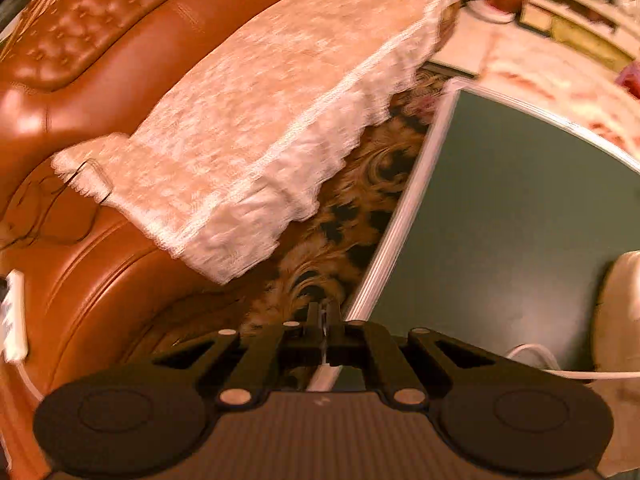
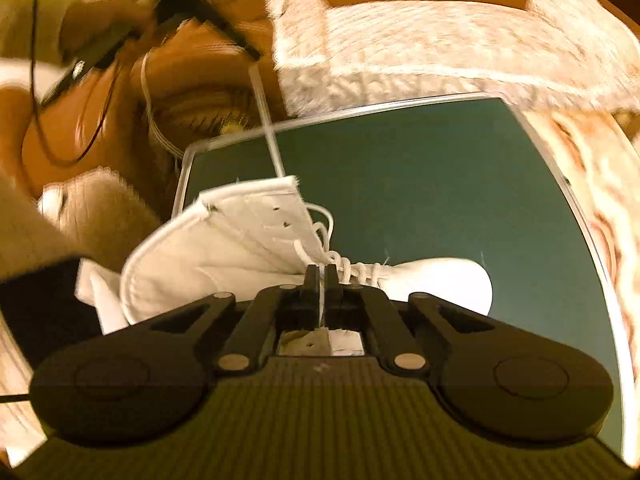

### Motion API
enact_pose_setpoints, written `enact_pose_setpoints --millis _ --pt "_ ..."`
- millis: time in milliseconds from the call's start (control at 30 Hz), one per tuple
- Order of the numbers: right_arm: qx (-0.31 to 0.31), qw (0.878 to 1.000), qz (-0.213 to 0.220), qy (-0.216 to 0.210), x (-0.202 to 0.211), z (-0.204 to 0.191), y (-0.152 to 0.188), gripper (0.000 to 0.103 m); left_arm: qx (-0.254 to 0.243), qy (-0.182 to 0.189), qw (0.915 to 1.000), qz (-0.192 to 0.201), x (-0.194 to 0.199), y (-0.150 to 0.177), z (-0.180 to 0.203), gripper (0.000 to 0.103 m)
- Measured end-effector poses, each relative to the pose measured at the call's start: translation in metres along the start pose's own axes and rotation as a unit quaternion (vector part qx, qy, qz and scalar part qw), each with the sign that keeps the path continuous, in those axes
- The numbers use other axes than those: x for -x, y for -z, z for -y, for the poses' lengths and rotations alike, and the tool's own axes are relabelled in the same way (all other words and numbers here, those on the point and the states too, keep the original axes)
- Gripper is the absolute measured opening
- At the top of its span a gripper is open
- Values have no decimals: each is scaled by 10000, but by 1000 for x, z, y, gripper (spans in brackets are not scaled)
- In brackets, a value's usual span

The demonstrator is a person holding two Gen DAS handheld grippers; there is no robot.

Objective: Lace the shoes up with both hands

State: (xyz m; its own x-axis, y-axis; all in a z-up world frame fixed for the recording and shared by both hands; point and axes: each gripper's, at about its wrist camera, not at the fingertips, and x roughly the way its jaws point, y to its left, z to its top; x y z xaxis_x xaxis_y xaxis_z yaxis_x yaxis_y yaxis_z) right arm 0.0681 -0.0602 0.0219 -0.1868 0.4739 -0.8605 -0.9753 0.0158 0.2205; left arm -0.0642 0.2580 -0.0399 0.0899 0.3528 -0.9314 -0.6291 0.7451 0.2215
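1. A brown leather sofa (image 1: 100,92) carries a white lace cover (image 1: 260,120).
2. The green board (image 2: 420,184) holds the white high-top shoe (image 2: 224,252), lying sideways.
3. Left gripper (image 1: 323,312) and right gripper (image 2: 320,274), jaws pressed together, each pinch a white lace (image 2: 266,120).

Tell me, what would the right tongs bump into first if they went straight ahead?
Probably the white shoe. The right tongs are shut on a strand of lace and point at the laced front of the shoe, just ahead on the green board. How close is hard to judge in this fisheye view.
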Motion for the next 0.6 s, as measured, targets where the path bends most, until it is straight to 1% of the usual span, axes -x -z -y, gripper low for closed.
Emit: enact_pose_setpoints --millis 33,67,133,167,233,267,300,400,500,533,600 --pt "-195 9998 7 26 0 4 2 15 64 -56 9999 -126 -4 2 -6 0" --pt "-357 9994 6 33 1 6 5 18 90 -99 9996 -243 -7 2 -11 0" --pt "-573 9983 -16 47 3 7 11 21 27 -229 9990 -379 -12 10 -18 0" --pt "-656 9978 -40 82 3 6 13 26 14 -295 9987 -422 -13 14 -21 0" --pt "-736 9966 -245 264 -2 3 18 27 100 -353 9978 -550 -17 18 -30 0" --pt "-720 9961 -357 350 -6 2 19 29 113 -370 9975 -591 -17 18 -32 0" --pt "-716 9959 -381 398 -8 1 19 30 99 -410 9973 -602 -18 20 -34 0" --pt "-1033 9934 -310 380 -9 5 20 30 52 -669 9959 -604 -21 27 -47 0" --pt "-1239 9910 -312 404 -11 6 22 30 309 -980 9905 -909 -31 40 -74 0" --pt "-1273 9906 -291 401 -11 5 23 30 406 -1034 9884 -1036 -36 45 -84 1" --pt "-1332 9900 -248 402 -10 4 25 30 428 -1166 9854 -1161 -41 53 -96 2"
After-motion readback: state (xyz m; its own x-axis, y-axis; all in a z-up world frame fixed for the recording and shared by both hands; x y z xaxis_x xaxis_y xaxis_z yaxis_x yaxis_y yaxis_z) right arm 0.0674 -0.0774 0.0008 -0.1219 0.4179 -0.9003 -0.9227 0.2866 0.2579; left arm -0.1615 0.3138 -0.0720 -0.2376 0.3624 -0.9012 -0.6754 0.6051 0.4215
